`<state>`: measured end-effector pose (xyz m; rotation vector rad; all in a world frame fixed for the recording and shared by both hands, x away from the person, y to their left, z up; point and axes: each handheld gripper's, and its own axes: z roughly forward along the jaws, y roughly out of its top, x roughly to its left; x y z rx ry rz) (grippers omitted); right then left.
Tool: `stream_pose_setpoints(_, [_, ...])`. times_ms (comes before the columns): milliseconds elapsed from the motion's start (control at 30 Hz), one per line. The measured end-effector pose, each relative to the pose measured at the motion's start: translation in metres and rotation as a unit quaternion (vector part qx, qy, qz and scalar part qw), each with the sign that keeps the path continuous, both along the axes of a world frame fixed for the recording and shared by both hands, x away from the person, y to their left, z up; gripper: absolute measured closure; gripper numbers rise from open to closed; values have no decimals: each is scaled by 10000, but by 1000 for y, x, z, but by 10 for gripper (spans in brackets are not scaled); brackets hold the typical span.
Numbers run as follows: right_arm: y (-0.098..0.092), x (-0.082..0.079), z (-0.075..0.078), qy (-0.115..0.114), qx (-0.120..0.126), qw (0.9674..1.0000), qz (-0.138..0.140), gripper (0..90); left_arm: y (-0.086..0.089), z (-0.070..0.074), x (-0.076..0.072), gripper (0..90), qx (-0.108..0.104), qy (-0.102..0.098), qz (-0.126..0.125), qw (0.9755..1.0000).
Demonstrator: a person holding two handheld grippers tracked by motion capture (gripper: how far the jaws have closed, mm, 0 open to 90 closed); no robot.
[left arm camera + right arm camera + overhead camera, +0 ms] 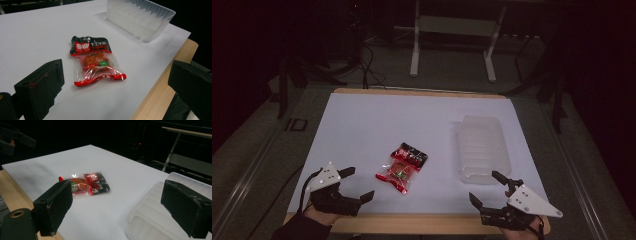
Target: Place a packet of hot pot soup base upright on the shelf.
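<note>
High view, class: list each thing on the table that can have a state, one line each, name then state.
Snack packet: sealed, lying flat on the white sheet, untouched.
Tray: clear plastic, empty, resting on the sheet, right of the packet.
Left gripper: open, holding nothing, at the near edge.
Right gripper: open, holding nothing, just short of the tray.

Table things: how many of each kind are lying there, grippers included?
Snack packet: 1
Clear plastic tray: 1
White sheet covering the table: 1
Grippers: 2, the left and the right, both with jaws open and holding nothing
Total: 5
</note>
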<state>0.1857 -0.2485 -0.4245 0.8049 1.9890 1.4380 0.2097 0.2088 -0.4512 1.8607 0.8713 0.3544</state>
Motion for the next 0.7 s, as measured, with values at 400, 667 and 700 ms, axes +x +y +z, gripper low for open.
stream_pose_setpoints(400, [1, 1, -2, 0, -61, 9999, 107, 134, -2, 10, 21, 12, 139, 1, 27, 9999])
stream_pose_setpoints(667, [1, 1, -2, 62, -24, 10000, 70, 122, -5, 9, 30, 12, 319, 111, 4, 9994])
stream_pose_setpoints(700, [1, 1, -2, 63, -25, 10000, 54, 122, -5, 9, 32, 12, 332, 126, 47, 9994])
